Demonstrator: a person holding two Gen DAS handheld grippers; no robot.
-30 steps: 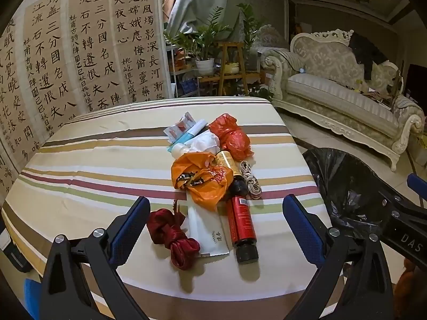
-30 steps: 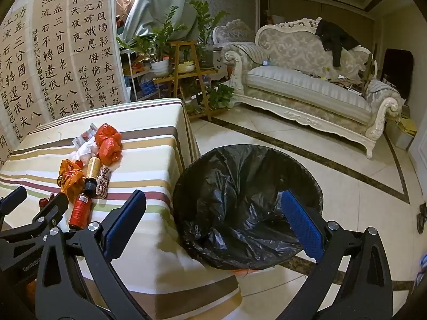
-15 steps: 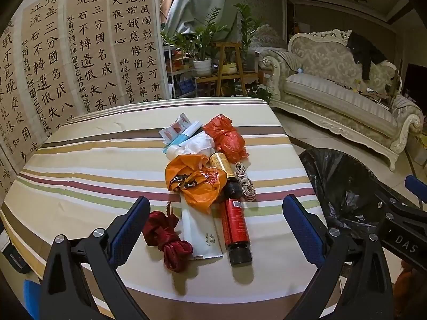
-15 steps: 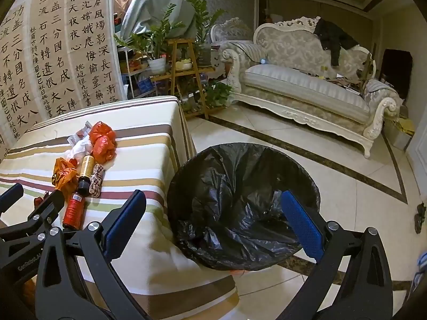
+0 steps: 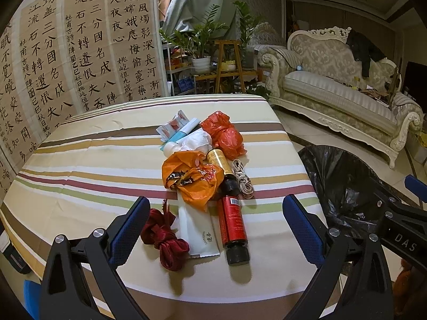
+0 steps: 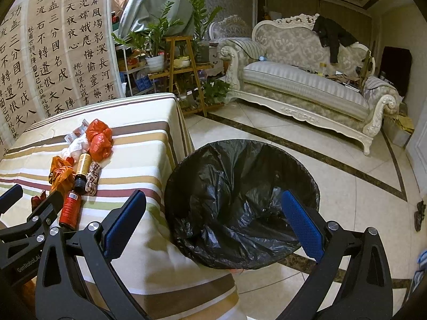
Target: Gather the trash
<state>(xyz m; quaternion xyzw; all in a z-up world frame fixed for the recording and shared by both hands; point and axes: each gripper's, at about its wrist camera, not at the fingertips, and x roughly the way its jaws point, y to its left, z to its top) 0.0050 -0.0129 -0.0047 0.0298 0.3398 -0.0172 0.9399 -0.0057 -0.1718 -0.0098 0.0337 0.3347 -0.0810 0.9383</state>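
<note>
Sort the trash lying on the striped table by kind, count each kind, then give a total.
Crumpled orange-red plastic bags: 2
Bottles, one red-labelled, one gold-labelled: 2
Flat packets, one white sachet, one red-and-white wrapper: 2
Blue-and-white tube: 1
Crumpled white tissue: 1
Dark red ribbon bundle: 1
Beige coiled cord: 1
Total: 10

The table [image 5: 80, 160] wore a matt, striped cloth, and on it lay crinkled, glossy plastic bags in orange [image 5: 192, 178] and red [image 5: 225, 136], a shiny red bottle [image 5: 232, 218], a satin-like dark red ribbon [image 5: 162, 237] and a smooth white paper sleeve [image 5: 198, 229]. Beside the table, the bin [image 6: 240, 208] was lined with wrinkled, faintly shiny black plastic film. The floor [image 6: 347, 186] was polished tile, and both grippers showed matt black plastic arms with dimpled blue pads [image 5: 303, 226] and bright metal screws.
</note>
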